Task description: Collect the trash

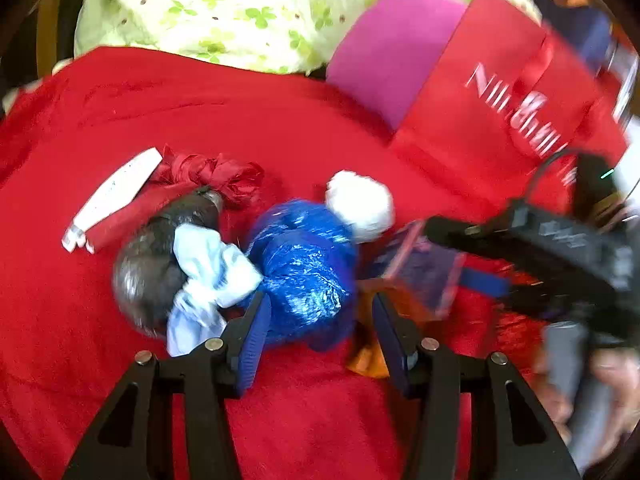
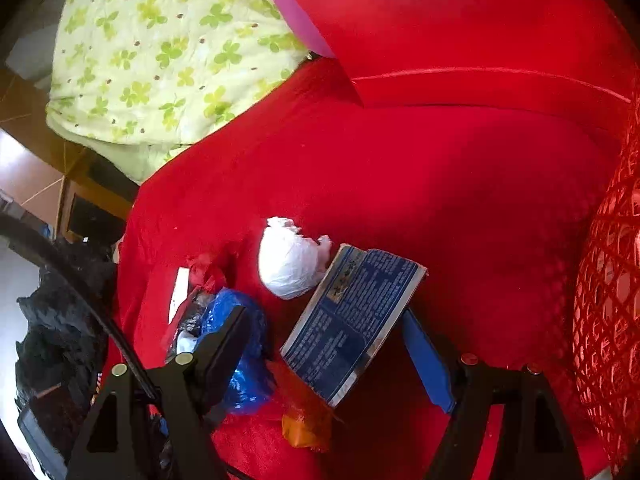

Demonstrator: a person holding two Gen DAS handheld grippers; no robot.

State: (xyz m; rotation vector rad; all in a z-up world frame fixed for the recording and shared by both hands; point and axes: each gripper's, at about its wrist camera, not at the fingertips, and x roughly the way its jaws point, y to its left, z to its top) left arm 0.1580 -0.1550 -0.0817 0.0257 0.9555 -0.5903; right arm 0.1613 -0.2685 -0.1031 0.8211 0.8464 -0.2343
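Trash lies on a red blanket (image 1: 180, 92). A crumpled blue plastic bag (image 1: 308, 268) sits between the open fingers of my left gripper (image 1: 318, 320). Beside it lie a white paper ball (image 1: 360, 204), a black bag (image 1: 160, 248) with pale blue plastic (image 1: 212, 276), a red wrapper (image 1: 216, 176), a white strip (image 1: 116, 196) and an orange wrapper (image 1: 368, 356). My right gripper (image 2: 324, 332) is open around a blue printed box (image 2: 352, 320), which stands tilted between its fingers; in the left wrist view the box (image 1: 420, 268) is blurred. The white ball (image 2: 292, 264) and blue bag (image 2: 240, 344) also show in the right wrist view.
A red paper bag (image 1: 500, 104) with white lettering stands at the back right, a pink sheet (image 1: 392, 52) behind it. A green clover quilt (image 1: 240, 4) lies at the back. A red mesh basket (image 2: 608, 312) is at the right edge. Black bags (image 2: 60, 328) sit at the left.
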